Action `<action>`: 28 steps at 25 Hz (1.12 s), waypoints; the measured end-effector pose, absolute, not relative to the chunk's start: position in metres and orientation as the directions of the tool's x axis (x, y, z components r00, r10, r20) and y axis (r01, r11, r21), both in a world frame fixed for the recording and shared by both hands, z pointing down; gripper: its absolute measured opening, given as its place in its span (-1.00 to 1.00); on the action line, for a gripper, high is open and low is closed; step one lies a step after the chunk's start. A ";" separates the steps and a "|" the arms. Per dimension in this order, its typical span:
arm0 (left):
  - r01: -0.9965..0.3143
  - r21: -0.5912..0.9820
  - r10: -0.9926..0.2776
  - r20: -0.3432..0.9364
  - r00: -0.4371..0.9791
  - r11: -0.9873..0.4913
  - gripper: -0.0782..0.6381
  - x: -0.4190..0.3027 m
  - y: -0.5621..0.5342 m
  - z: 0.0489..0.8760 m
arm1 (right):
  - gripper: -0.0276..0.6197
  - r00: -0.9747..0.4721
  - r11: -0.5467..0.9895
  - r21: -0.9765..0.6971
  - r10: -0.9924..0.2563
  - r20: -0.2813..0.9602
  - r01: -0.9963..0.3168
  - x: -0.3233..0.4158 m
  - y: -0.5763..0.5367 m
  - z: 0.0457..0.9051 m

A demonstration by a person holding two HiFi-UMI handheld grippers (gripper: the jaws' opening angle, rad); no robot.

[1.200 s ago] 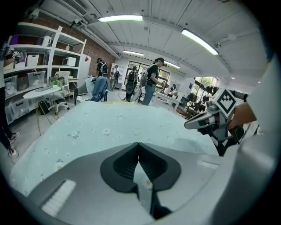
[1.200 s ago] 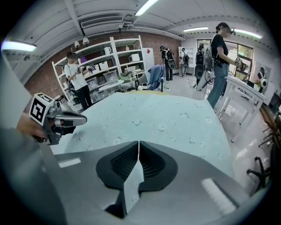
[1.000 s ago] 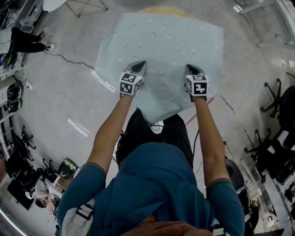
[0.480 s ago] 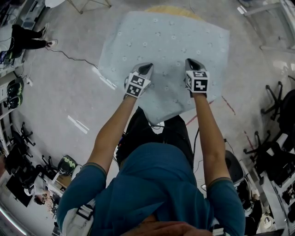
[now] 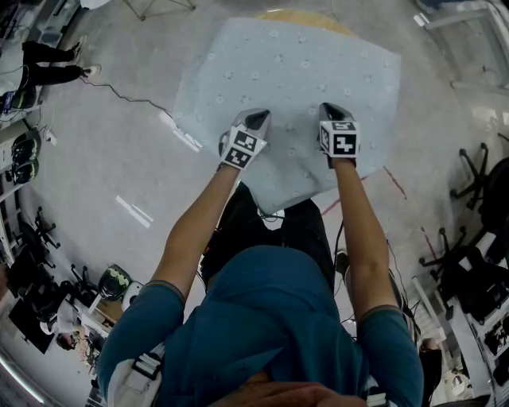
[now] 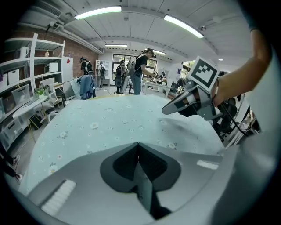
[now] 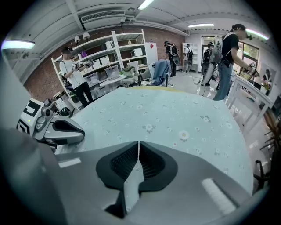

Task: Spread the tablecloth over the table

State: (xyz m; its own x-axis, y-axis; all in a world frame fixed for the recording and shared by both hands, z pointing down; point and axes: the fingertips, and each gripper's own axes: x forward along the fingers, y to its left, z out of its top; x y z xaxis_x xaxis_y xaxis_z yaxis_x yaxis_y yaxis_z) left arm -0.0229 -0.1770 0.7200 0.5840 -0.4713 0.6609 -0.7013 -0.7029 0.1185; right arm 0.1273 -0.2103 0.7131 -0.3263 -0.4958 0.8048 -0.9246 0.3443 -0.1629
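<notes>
**Closed grippers poised over a spread tablecloth**

The left gripper (image 6: 138, 148) has its jaws pressed together, tips meeting in a thin line, just above the pale blue flowered tablecloth (image 5: 294, 63). The right gripper (image 7: 138, 147) is closed the same way beside it, the two apart from each other over the cloth's near half. Compared with a second ago, the left gripper has moved inward toward the right one, which sits almost where it was, and the cloth reaches slightly further to the right. The tablecloth lies over the table (image 5: 290, 14), of which only a tan rim shows at the far edge, and a near corner hangs down toward the person's legs. Across the room, white shelves (image 7: 115, 46) carry boxes (image 7: 104, 60) whose contents cannot be made out.
</notes>
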 end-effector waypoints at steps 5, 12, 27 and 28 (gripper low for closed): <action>-0.700 0.106 -0.472 0.666 0.578 -0.706 -0.79 -0.021 -0.176 0.722 | -0.86 -0.312 0.328 -0.162 -0.481 0.819 -0.931 0.132 -0.208 0.723; -0.692 0.085 -0.470 0.674 0.570 -0.717 -0.78 -0.019 -0.172 0.724 | -0.86 -0.292 0.314 -0.147 -0.484 0.825 -0.938 0.141 -0.202 0.721; -0.735 0.208 -0.481 0.636 0.603 -0.645 -0.78 -0.030 -0.170 0.715 | -0.86 -0.284 0.284 -0.148 -0.528 0.800 -0.947 0.148 -0.178 0.696; -0.733 0.202 -0.483 0.635 0.603 -0.650 -0.78 -0.031 -0.167 0.714 | -0.86 -0.286 0.282 -0.152 -0.530 0.798 -0.947 0.148 -0.174 0.694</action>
State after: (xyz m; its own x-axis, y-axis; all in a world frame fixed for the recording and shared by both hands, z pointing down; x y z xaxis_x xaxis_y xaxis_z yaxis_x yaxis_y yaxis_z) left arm -0.0306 -0.1674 0.7135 0.6032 -0.4826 0.6350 -0.7328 -0.6497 0.2022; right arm 0.1477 -0.1744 0.6941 -0.2861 -0.5298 0.7984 -0.9472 0.2820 -0.1523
